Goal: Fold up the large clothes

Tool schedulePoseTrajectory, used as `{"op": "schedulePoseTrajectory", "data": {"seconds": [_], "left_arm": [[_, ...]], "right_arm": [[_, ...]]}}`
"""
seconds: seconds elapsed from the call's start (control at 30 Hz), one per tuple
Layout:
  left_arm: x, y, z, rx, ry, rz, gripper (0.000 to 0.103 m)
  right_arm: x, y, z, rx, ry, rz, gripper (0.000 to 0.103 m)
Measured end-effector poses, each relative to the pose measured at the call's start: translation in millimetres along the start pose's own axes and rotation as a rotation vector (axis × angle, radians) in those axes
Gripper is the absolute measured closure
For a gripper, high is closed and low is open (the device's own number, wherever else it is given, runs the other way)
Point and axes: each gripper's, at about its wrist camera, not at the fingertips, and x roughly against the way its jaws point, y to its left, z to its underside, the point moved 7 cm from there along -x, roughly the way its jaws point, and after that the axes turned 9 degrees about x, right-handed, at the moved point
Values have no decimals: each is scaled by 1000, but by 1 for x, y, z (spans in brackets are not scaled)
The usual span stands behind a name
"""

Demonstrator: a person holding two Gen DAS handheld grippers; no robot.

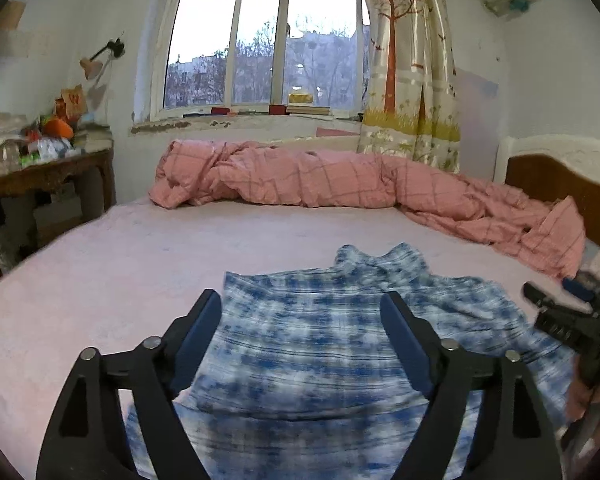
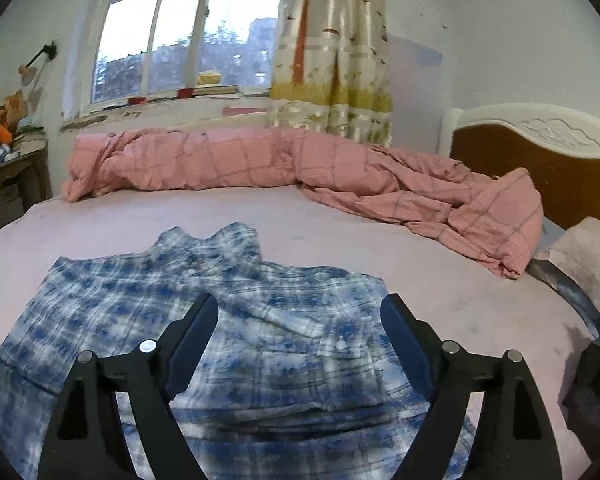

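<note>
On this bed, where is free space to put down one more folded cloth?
Bare sheet lies between the blue plaid shirt and the rolled pink duvet, also left of the shirt. The headboard side is crowded with duvet folds and a pillow.

Apparently home bedroom: bed, duvet.

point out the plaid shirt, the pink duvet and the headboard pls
plaid shirt [image 2: 204, 292], right wrist view, on the chest panel below the collar.
pink duvet [image 1: 300, 180], left wrist view, on the middle of the bunched roll.
headboard [image 2: 540, 152], right wrist view, on the brown panel.
</note>
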Motion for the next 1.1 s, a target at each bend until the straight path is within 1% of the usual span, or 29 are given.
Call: {"op": "schedulePoseTrajectory", "data": {"seconds": [0.07,0.1,0.13,0.17,0.23,0.3,0.37,0.4,0.5,0.57,0.63,0.67,0.7,0.73,0.77,0.8,0.87,0.97,1.0,1.07,1.1], "left_arm": [[14,-6,3,27,15,25,13],[24,-11,6,8,17,42,11],[35,-16,9,-16,8,46,6],[50,-19,12,-55,-14,33,4],[76,-23,20,-115,-53,19,1],[102,-23,31,-167,-88,-6,1],[128,-20,43,-175,-157,-25,1],[139,-17,50,-163,-171,-26,1],[154,-9,72,-131,-151,-8,1],[154,-11,87,-160,-130,-13,1],[145,-18,102,-203,-74,-12,1],[138,-21,109,-212,-32,-4,1],[130,-25,117,-214,22,23,1],[123,-28,125,-219,69,50,1],[115,-31,134,-238,118,55,1],[108,-33,141,-260,153,45,1],[92,-36,155,-294,227,27,1],[74,-32,174,-302,336,-17,1],[68,-30,181,-304,371,-39,1],[48,-20,195,-316,462,-113,0],[43,-19,199,-306,488,-106,0]], "right_arm": [[12,5,1,-32,-3,-27,18],[20,10,1,-48,-5,-60,18],[26,13,2,-45,-1,-85,18],[35,17,3,-31,6,-106,18],[55,22,8,-6,12,-119,18],[79,21,13,22,8,-114,18],[100,18,20,26,8,-110,18],[112,16,26,22,11,-123,17],[142,14,49,28,20,-144,17],[156,14,68,43,21,-145,16],[157,16,87,66,69,-153,16],[149,21,102,93,157,-164,16],[141,26,114,118,237,-186,16],[133,31,126,135,304,-226,16],[128,34,135,135,329,-257,16],[123,34,144,141,355,-266,16],[116,35,157,188,392,-257,16],[104,30,169,255,442,-215,16],[99,27,171,259,466,-196,16],[90,23,173,229,491,-195,16],[87,21,175,223,500,-191,16]]}}
